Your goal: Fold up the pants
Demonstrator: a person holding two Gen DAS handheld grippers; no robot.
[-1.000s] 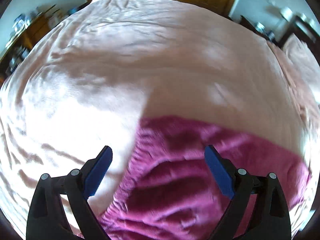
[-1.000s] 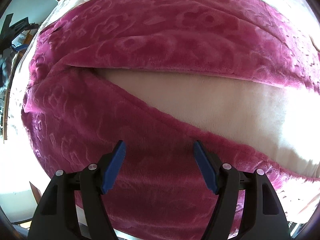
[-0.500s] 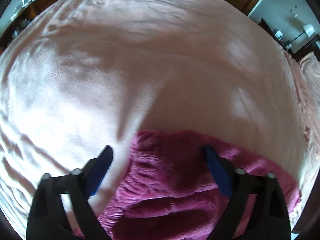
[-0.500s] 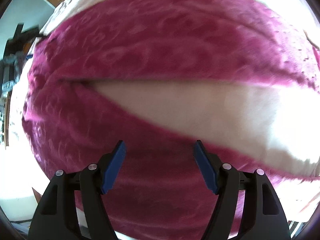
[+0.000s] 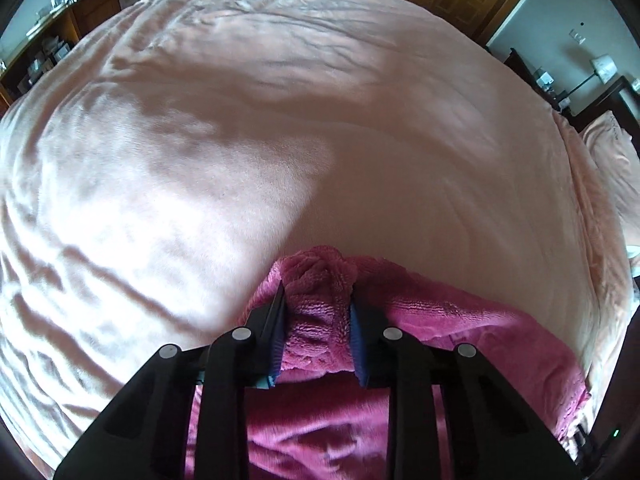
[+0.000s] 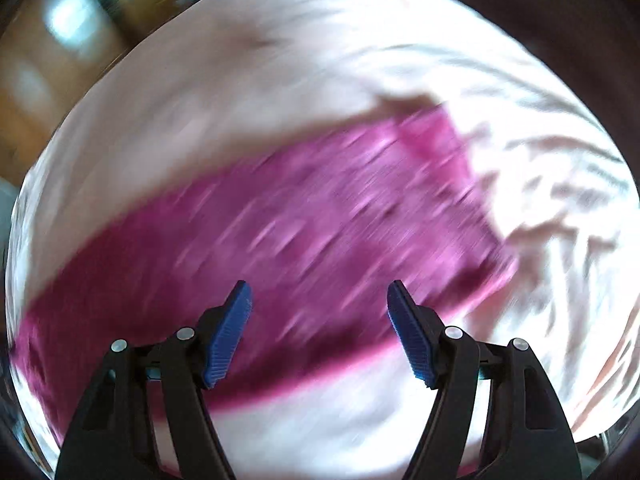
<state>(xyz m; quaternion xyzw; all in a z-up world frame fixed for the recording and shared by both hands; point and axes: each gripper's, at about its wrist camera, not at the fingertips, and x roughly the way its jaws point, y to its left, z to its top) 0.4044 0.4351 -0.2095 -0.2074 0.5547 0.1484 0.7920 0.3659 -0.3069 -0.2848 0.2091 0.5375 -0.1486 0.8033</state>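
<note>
left wrist view: left gripper is closing on a bunched corner of the pants, fleece squeezed btwn the pads.
pants are lying flat on the bed blanket, magenta plush w/ embossed pattern, soft, light, floppy, prob. sagging if lifted; thick hem or waistband edges look like best grab pts. right gripper is hovering wide & empty over a pant leg, view blurred.

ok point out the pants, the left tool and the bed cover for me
pants [image 5: 460, 320], left wrist view, on the flat pink fleece right of the bunch.
left tool [image 5: 318, 300], left wrist view, midway between its fingertips, closing on bunched fleece.
bed cover [image 5: 240, 140], left wrist view, on bare pale fabric.
</note>
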